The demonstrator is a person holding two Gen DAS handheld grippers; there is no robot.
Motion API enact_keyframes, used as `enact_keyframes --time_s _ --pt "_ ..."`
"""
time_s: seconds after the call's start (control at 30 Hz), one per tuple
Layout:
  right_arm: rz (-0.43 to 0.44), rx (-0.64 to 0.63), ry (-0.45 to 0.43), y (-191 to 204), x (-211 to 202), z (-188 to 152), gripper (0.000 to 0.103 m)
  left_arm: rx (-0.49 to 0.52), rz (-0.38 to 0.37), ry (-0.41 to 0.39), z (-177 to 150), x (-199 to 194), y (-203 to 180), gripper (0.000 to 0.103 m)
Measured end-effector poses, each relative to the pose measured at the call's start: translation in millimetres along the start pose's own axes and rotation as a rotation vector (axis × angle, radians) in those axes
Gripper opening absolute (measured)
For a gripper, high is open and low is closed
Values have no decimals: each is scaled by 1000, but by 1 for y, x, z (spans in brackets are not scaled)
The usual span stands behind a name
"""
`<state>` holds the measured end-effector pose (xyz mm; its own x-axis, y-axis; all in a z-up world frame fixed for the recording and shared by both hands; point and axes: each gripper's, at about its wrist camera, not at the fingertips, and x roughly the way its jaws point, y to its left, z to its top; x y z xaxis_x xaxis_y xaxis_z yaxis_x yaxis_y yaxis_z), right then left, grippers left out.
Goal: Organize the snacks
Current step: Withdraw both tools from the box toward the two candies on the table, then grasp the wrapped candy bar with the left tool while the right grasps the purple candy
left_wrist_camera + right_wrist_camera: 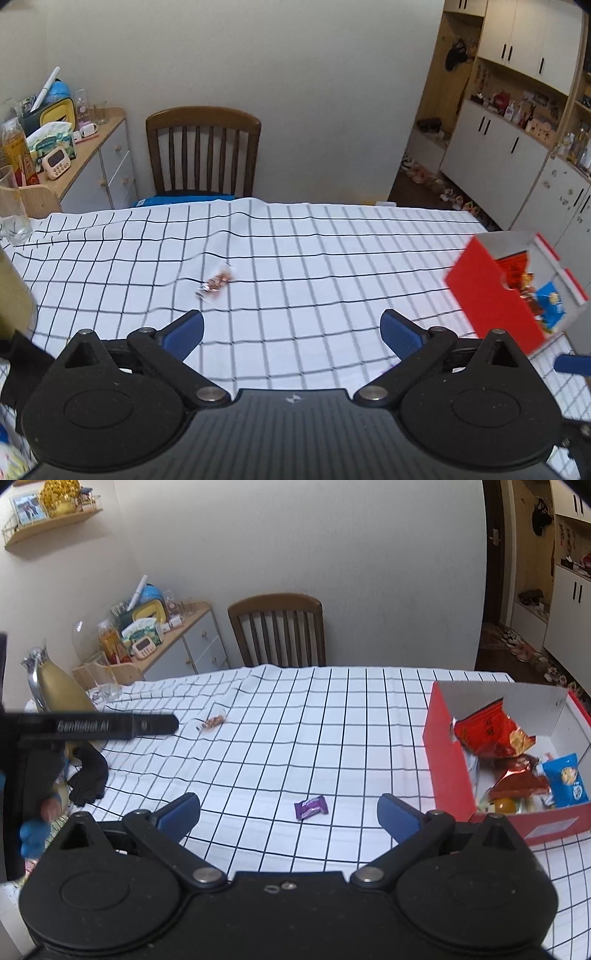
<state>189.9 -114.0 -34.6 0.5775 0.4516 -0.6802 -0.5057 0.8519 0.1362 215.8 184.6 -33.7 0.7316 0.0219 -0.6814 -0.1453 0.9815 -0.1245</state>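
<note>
A red cardboard box with white inside stands on the right of the checked tablecloth and holds several snack packets, among them a red bag and a blue one. It also shows in the left wrist view. A small purple candy lies on the cloth just ahead of my right gripper, which is open and empty. A clear packet of brown snacks lies ahead and left of my left gripper, also open and empty. The same packet shows further off in the right wrist view.
A wooden chair stands at the table's far edge. A side cabinet with clutter is at the back left. A drinking glass and a gold bottle stand at the table's left end. The left gripper's body crosses the right wrist view.
</note>
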Motion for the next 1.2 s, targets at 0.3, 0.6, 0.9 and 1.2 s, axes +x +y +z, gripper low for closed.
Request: enact_keyframes --time_s 0.3,0.6,0.9,1.2 --pt "-45 63 57 11 37 -5 101 74 65 -17 15 56 29 102" --pt "-90 55 101 8 78 -5 97 95 4 42 24 120 48 102" --pt "-99 4 146 -1 118 -8 85 132 -7 71 18 160 54 101" --pt "-96 -53 191 -3 149 -9 74 132 -51 90 21 180 68 57"
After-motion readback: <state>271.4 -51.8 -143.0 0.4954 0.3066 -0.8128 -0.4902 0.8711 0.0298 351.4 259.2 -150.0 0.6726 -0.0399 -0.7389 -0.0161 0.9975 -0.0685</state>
